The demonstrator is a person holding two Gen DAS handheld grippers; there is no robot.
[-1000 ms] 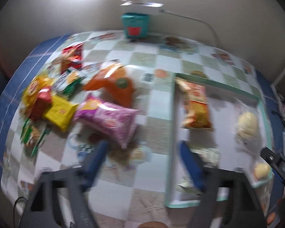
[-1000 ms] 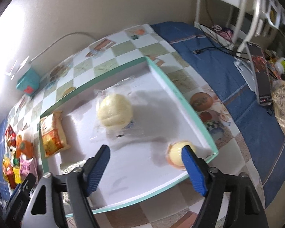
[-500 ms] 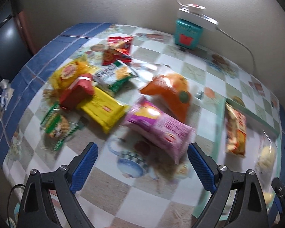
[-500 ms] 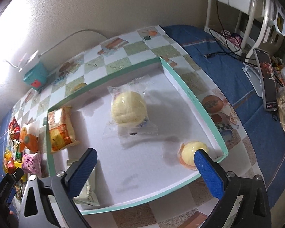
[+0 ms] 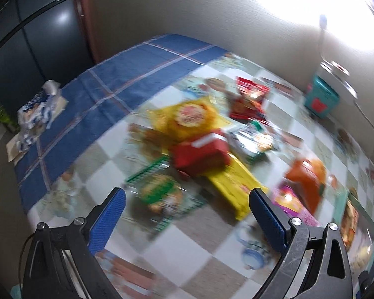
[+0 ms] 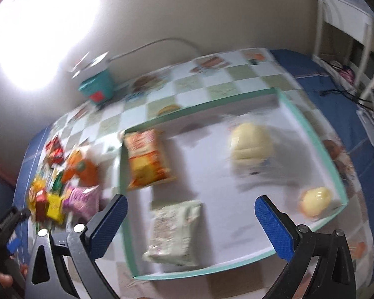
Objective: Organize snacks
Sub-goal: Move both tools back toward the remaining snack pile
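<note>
We see the left gripper with its jaws wide and opening further; nothing lies between the pads, which hang above the loose snack pile on the checked tablecloth. The right gripper stands fully spread and empty above the white tray.

Both views are motion-blurred, so we cannot read any printing on the packets. In the left wrist view the tray is cut off at the right edge.

The left wrist view alone shows the pile closely: a yellow bag, a red packet, a yellow bar, a green packet and an orange bag. The right wrist view alone shows the tray contents: an orange-yellow packet, a pale packet, a wrapped bun and a small yellow round item in the near right corner. A teal box sits by the wall.
</note>
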